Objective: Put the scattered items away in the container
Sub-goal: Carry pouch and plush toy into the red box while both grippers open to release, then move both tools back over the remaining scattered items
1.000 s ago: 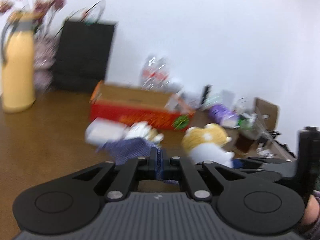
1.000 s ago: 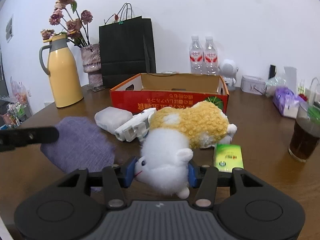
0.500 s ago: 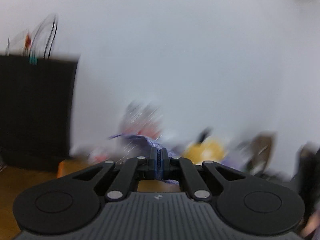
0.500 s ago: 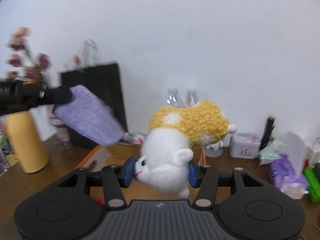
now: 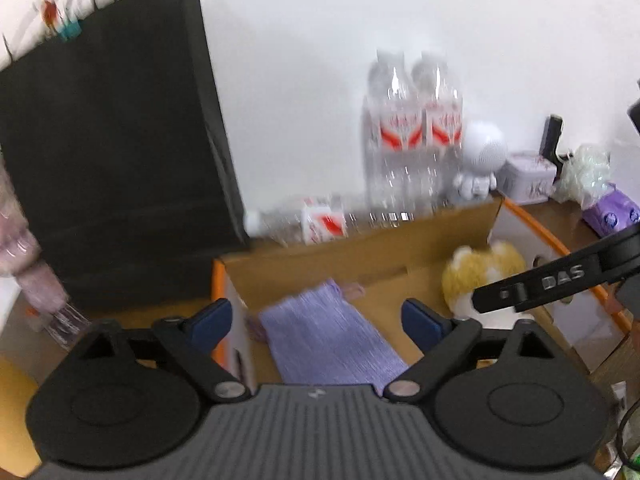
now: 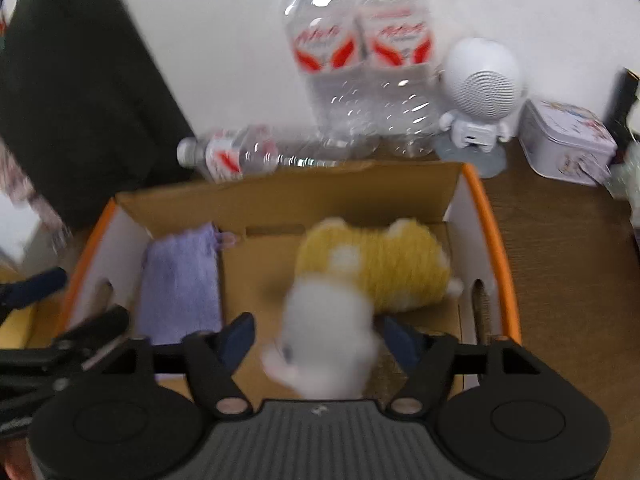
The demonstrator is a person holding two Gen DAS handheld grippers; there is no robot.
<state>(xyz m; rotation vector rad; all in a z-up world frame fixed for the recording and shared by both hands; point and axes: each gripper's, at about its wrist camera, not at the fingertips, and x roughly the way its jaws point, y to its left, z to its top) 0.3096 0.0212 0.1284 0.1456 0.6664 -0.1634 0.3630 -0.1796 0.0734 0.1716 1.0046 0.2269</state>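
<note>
The cardboard box point(image 5: 380, 256) with orange rims stands open below both grippers; it also shows in the right wrist view point(image 6: 492, 248). A purple cloth point(image 5: 332, 340) lies in the box's left part, also seen in the right wrist view point(image 6: 180, 284). A yellow and white plush toy point(image 6: 360, 280) lies in the right part and shows in the left wrist view point(image 5: 480, 276). My left gripper point(image 5: 318, 320) is open above the cloth. My right gripper point(image 6: 320, 340) is open, its fingers apart on either side of the toy's white end.
Two upright water bottles point(image 6: 360, 60) and one lying bottle point(image 6: 236, 156) are behind the box. A black paper bag point(image 5: 104, 152) stands at the back left. A white round speaker figure point(image 6: 480, 92) and a small tin point(image 6: 568, 144) sit at the back right on the wooden table point(image 6: 568, 264).
Both grippers moved over the box and tilted down. The left one opened and let go of the purple cloth; the right one opened and let go of the plush toy. Both items now lie inside.
</note>
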